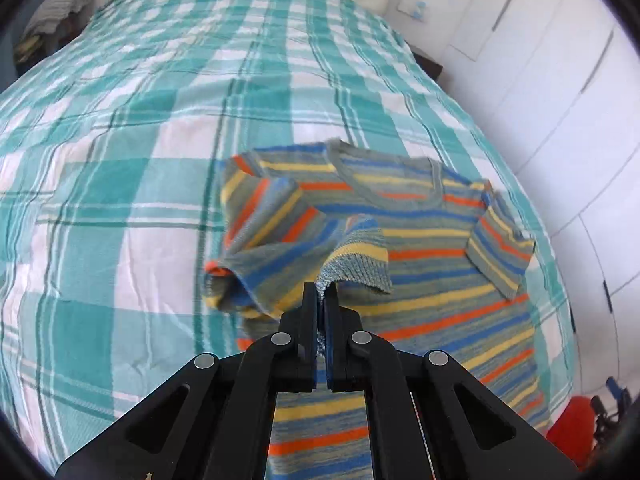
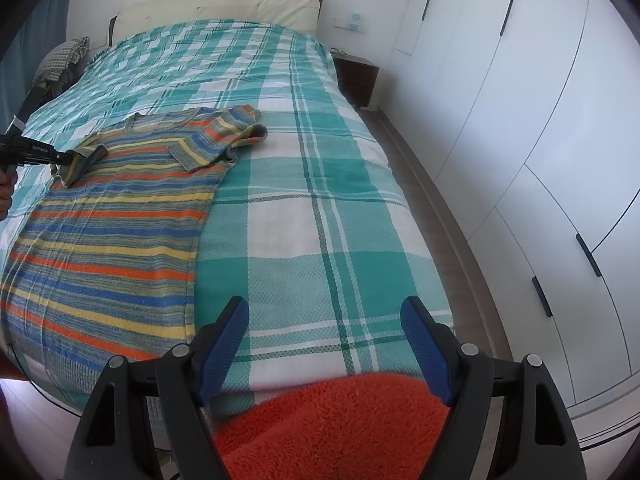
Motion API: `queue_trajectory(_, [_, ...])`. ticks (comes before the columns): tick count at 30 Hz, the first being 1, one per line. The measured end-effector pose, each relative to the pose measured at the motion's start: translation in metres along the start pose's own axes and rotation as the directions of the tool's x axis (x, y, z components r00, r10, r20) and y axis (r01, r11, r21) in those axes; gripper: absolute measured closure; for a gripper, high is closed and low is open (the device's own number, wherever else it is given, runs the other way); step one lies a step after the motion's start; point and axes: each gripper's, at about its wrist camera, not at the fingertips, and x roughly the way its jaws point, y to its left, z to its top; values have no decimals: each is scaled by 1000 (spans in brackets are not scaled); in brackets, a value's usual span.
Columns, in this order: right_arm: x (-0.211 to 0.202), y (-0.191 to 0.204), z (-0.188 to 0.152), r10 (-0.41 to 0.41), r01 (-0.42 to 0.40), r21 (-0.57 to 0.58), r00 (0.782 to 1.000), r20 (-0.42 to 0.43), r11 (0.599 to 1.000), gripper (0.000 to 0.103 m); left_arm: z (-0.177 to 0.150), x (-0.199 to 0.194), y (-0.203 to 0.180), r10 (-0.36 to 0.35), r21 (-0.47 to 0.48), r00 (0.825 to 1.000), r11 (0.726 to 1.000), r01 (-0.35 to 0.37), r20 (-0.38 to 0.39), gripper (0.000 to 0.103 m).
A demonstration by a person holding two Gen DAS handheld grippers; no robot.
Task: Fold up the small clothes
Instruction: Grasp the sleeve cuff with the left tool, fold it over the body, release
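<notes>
You are pinching the shirt's (image 1: 420, 248) left sleeve cuff (image 1: 356, 264) in the closed left gripper (image 1: 320, 300), lifting it so it can fold inward over the chest. The shirt is lying flat on the bed (image 1: 120, 160), near the foot edge. Your right gripper (image 2: 324, 344) is waiting open and empty above an orange fleece (image 2: 336, 428), leaving the right sleeve (image 2: 216, 144) already folded in.

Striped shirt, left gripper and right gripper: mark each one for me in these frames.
striped shirt (image 2: 120, 224): right wrist view, on the flat body panel.
left gripper (image 1: 321, 300): left wrist view, between fingertips pinching the sleeve cuff.
right gripper (image 2: 326, 312): right wrist view, in the open gap between fingertips.
</notes>
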Motion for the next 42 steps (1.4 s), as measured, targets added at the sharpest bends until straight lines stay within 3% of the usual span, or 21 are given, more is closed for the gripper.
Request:
queue_trajectory(2, [-1, 0, 0, 1, -1, 1, 1000, 4, 1000, 25, 13, -26, 59, 87, -157, 995, 985, -77, 58, 102])
queue_trajectory(4, [-1, 0, 0, 5, -5, 5, 1000, 6, 1000, 25, 18, -39, 112, 212, -259, 976, 946, -194, 45, 102])
queue_trajectory(8, [-1, 0, 0, 12, -12, 7, 1000, 0, 1000, 25, 7, -40, 178, 362, -338, 932, 875, -347, -20, 102])
queue_trajectory(11, [-1, 2, 0, 9, -9, -1, 1000, -1, 1000, 25, -10, -34, 200, 358, -382, 932, 855, -351, -57, 102])
queue_trajectory(20, [0, 4, -1, 8, -8, -12, 1000, -12, 1000, 25, -54, -14, 213, 362, -439, 920, 810, -389, -149, 103])
queue_trajectory(28, [-1, 5, -2, 8, -8, -12, 1000, -5, 1000, 25, -61, -2, 212, 395, -420, 903, 800, -428, -169, 103])
queue_trajectory(33, [-2, 3, -2, 5, -5, -1, 1000, 0, 1000, 25, -63, -1, 215, 386, -431, 908, 800, -417, -162, 101])
queue_trajectory(38, [-1, 5, -1, 7, -8, -10, 1000, -7, 1000, 25, -66, -10, 215, 366, -404, 917, 823, -400, -161, 88])
queue_trajectory(40, [-3, 6, -2, 1, -1, -14, 1000, 2, 1000, 25, -69, -18, 211, 385, -384, 909, 824, -417, -159, 53])
queue_trajectory(42, [-5, 5, -3, -3, 3, -14, 1000, 8, 1000, 25, -75, -27, 205, 436, -352, 886, 814, -463, -156, 29])
